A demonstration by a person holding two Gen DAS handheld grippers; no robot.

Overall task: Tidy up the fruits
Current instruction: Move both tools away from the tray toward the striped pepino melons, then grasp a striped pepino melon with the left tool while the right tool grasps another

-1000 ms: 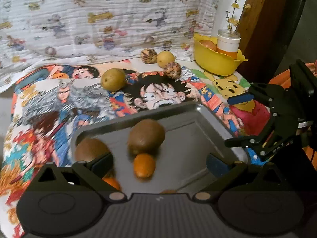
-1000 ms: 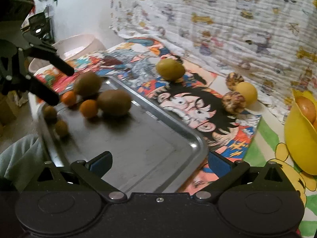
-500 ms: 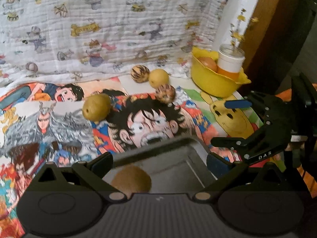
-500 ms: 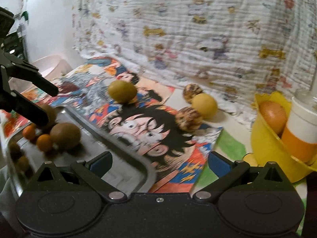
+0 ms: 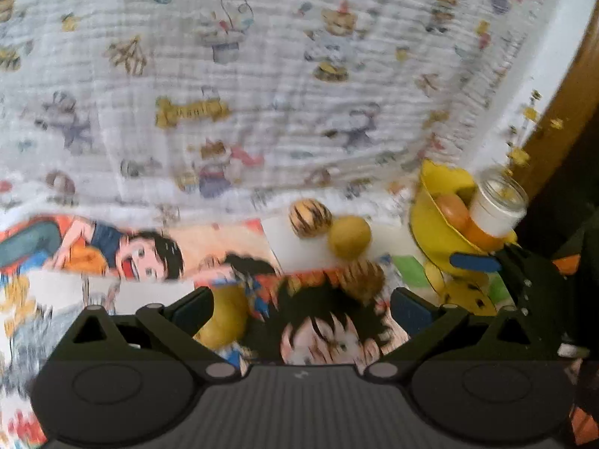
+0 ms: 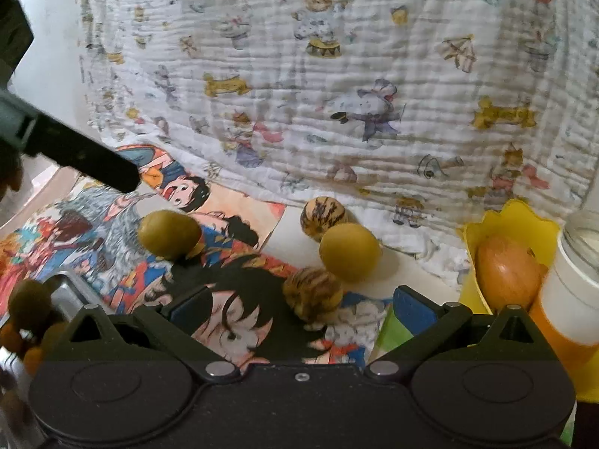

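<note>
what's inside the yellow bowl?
Yellow bowl holds an orange-brown fruit. A white-and-orange jar covers the bowl's right side; anything behind it is hidden.

No legible txt, labels or nos. in either view.

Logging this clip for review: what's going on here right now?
A person holds two tools over a cartoon-print cloth, sorting fruit. Both the left tool and the right tool are open and empty. Four fruits lie loose on the cloth: a green-yellow round fruit, a smooth yellow round fruit and two brown-striped round fruits. More fruit sits in a metal tray, and a yellow plastic bowl holds another.
</note>
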